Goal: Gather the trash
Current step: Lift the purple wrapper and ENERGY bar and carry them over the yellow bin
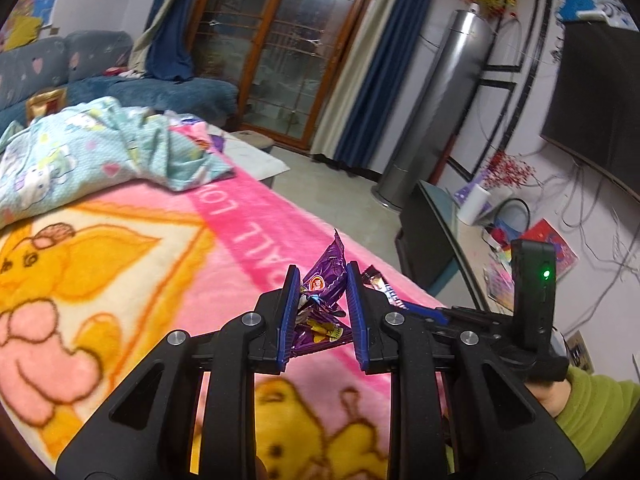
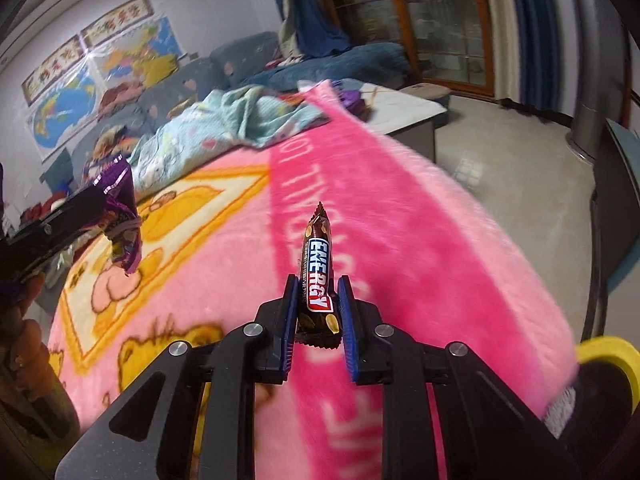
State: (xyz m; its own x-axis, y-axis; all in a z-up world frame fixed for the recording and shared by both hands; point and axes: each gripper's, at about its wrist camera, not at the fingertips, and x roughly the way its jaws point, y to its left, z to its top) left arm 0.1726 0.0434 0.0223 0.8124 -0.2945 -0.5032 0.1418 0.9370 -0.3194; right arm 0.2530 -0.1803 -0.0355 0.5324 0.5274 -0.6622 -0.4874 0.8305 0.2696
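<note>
My left gripper (image 1: 323, 276) is shut on a crumpled purple snack wrapper (image 1: 325, 280) and holds it above the pink blanket (image 1: 224, 280). The same wrapper (image 2: 122, 216) shows at the left of the right wrist view, in the left gripper's black fingers (image 2: 60, 216). My right gripper (image 2: 318, 284) is shut on a brown "ENERGY" bar wrapper (image 2: 318, 276), which sticks out forward above the blanket (image 2: 400, 240). The bar's end (image 1: 380, 284) shows just right of the left gripper, close beside it.
A light blue cartoon quilt (image 1: 80, 152) lies bunched at the far end of the bed. A blue sofa (image 1: 160, 88) stands behind it. A low white table (image 2: 404, 108), a silver tower unit (image 1: 440, 112), a TV (image 1: 592, 96) and a cluttered stand (image 1: 480, 232) line the right side.
</note>
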